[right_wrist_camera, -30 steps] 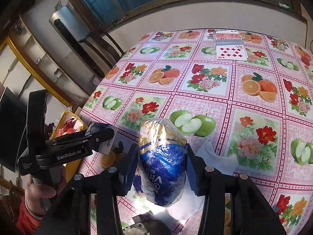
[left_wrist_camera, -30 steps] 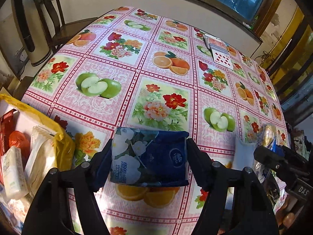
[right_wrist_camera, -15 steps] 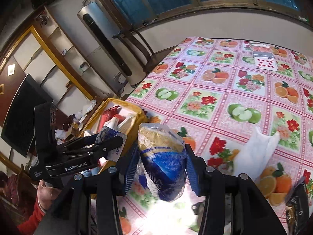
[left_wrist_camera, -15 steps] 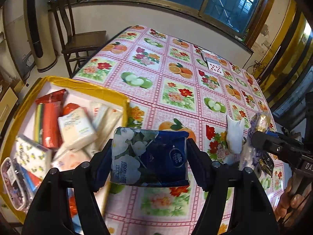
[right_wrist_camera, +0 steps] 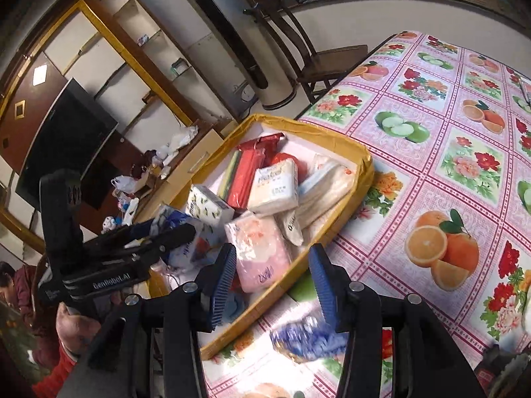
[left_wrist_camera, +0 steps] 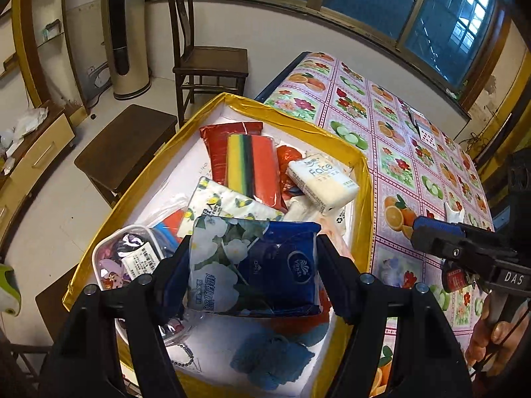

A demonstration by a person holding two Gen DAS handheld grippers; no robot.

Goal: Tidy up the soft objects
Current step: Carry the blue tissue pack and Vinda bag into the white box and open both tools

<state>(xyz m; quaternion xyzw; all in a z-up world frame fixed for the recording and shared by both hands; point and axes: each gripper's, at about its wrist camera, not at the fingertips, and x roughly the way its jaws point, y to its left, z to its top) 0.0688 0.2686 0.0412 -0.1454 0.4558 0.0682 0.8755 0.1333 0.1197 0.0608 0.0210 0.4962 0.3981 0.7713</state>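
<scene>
Tissues in a blue floral pack [left_wrist_camera: 254, 265] hang pinched between the fingers of the left gripper [left_wrist_camera: 254, 268], carried over the near end of a yellow-rimmed box [left_wrist_camera: 363, 179] so the pack can drop among its own kind. Ahead of that gripper the box already holds a lemon-print pack [left_wrist_camera: 225, 202], a white pack [left_wrist_camera: 323, 182], a striped bundle [left_wrist_camera: 252, 165] and, just below the fingers, a blue cloth [left_wrist_camera: 272, 361]. The right gripper [right_wrist_camera: 272, 285] hovers beside the box with its blue-padded jaws spread and nothing between them; a blue-and-gold pack [right_wrist_camera: 308, 338] shows blurred beneath it, over the fruit-print tablecloth [right_wrist_camera: 448, 165] and outside the box wall (whether it lies on the cloth or is falling cannot be told). By the look of it, that pack missed the box and will need another pick-up, while the left gripper's pack sits squarely above open space.
</scene>
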